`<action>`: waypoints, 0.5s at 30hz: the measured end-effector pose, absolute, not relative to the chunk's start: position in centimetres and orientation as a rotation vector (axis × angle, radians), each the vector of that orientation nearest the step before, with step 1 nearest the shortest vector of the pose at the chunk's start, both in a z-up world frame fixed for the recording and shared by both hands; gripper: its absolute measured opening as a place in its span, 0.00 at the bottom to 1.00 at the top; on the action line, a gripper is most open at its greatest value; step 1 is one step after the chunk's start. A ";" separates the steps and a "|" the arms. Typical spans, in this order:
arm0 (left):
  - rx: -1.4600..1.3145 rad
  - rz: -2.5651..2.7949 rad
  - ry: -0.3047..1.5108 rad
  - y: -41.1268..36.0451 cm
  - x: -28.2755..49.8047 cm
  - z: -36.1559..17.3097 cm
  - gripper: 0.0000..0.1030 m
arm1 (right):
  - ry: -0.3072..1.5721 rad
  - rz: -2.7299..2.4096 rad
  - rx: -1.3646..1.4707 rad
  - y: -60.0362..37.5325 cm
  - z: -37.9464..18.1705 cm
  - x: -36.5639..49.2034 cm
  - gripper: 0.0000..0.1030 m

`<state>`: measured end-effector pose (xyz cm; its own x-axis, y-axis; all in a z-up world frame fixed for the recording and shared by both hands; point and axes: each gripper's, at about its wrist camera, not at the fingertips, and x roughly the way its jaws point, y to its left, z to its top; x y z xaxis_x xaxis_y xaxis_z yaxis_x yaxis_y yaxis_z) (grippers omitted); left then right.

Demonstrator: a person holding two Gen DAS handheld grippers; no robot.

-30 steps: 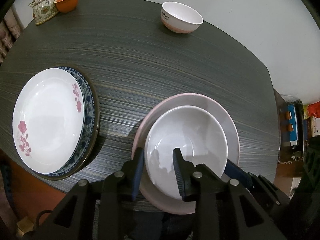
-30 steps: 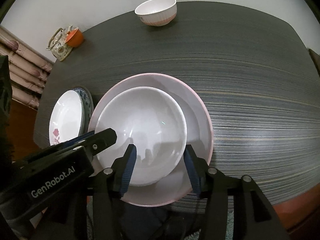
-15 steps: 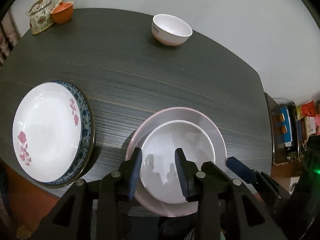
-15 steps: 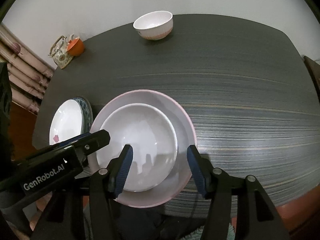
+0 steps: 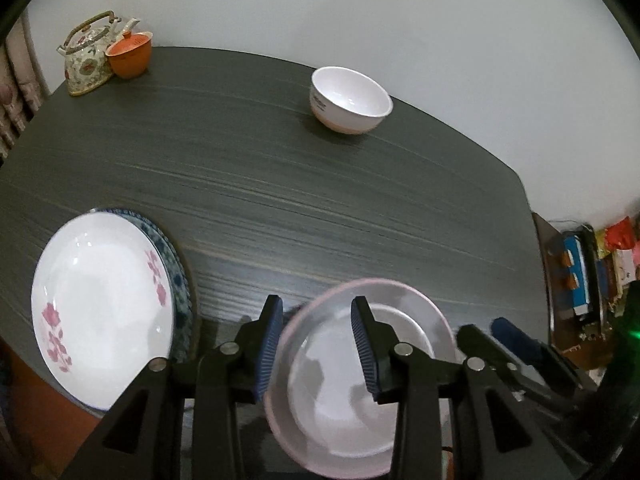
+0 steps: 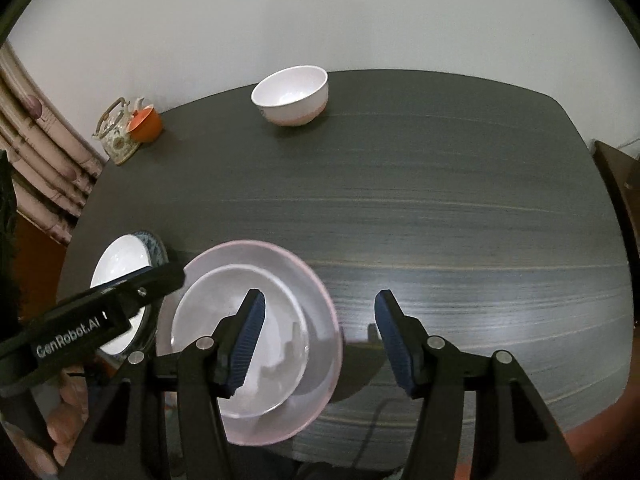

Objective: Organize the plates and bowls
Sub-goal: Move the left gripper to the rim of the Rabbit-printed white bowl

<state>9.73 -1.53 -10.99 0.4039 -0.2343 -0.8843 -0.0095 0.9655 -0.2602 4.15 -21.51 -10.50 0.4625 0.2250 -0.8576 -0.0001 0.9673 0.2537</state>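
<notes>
A white shallow dish (image 5: 332, 412) (image 6: 204, 308) lies nested in a pink-rimmed plate (image 5: 404, 294) (image 6: 288, 268) near the table's front edge. My left gripper (image 5: 316, 304) hovers open above the stack's left rim, and its pads touch nothing. My right gripper (image 6: 320, 296) stands open and wider over the plate's right rim, also empty. At the front left a white plate with pink flowers (image 5: 100, 304) (image 6: 120, 260) rests on a blue-patterned plate (image 5: 178, 296). A white bowl with a pink base (image 5: 350, 100) (image 6: 290, 94) stands alone at the far side.
A floral teapot (image 5: 86, 60) and an orange cup (image 5: 130, 54) sit at the far left corner of the dark table (image 5: 240, 160). Curtains (image 6: 36, 168) hang to the left. A cluttered shelf (image 5: 580, 280) stands beyond the right edge. A hand (image 6: 52, 432) holds the left gripper.
Both grippers have drawn back and up from the stacked dish, which now sits lower and smaller in view. The left jaws no longer straddle the dish's rim. Both pairs of jaws have widened.
</notes>
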 end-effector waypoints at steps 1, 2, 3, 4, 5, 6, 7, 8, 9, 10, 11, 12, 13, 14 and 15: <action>-0.230 -0.132 1.147 -1.4 10.1 -11.1 0.35 | 1.082 0.138 0.228 -21.7 -10.6 4.4 0.53; -0.222 -0.123 1.147 -1.1 10.6 -11.3 0.35 | 1.082 0.137 0.225 -21.9 -10.7 4.7 0.53; -0.219 -0.118 1.147 -1.0 10.8 -11.4 0.35 | 1.087 0.136 0.222 -22.1 -10.8 5.1 0.53; -0.218 -0.110 1.148 -0.8 11.4 -11.6 0.35 | 1.089 0.138 0.223 -22.3 -11.0 5.5 0.53; -0.216 -0.102 1.152 -0.6 11.7 -11.8 0.35 | 1.088 0.141 0.227 -22.7 -11.0 5.9 0.53; -0.215 -0.090 1.159 -0.3 12.3 -12.1 0.35 | 1.087 0.142 0.228 -23.1 -11.2 6.3 0.53; -0.215 -0.086 1.161 0.0 12.6 -12.3 0.35 | 1.088 0.138 0.225 -23.4 -11.3 6.8 0.53; -0.213 -0.078 1.166 0.2 13.2 -12.5 0.35 | 1.093 0.126 0.223 -23.9 -11.6 7.5 0.53; -0.209 -0.071 1.170 0.4 13.7 -12.7 0.35 | 1.098 0.120 0.225 -24.3 -11.8 7.8 0.53; -0.206 -0.065 1.173 0.6 14.3 -12.9 0.35 | 1.105 0.116 0.226 -24.6 -12.0 8.3 0.53; -0.207 -0.063 1.174 0.7 15.0 -13.0 0.35 | 1.112 0.113 0.229 -25.0 -12.2 9.0 0.53; -0.208 -0.061 1.172 0.8 15.6 -13.0 0.35 | 1.118 0.109 0.233 -25.2 -12.4 9.5 0.53; -0.211 -0.059 1.168 1.0 16.2 -13.0 0.35 | 1.126 0.109 0.240 -25.5 -12.6 10.0 0.53; -0.215 -0.058 1.162 1.1 17.0 -13.0 0.35 | 1.130 0.113 0.250 -25.9 -12.8 10.7 0.53; -0.220 -0.060 1.154 1.2 17.8 -12.9 0.35 | 1.129 0.123 0.262 -26.2 -13.0 11.4 0.53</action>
<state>17.83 1.23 -12.89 0.4060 -0.1599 -0.8998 -0.0660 0.9769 -0.2034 11.38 -26.23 -13.01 0.4248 0.2289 -0.8759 0.0350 0.9626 0.2685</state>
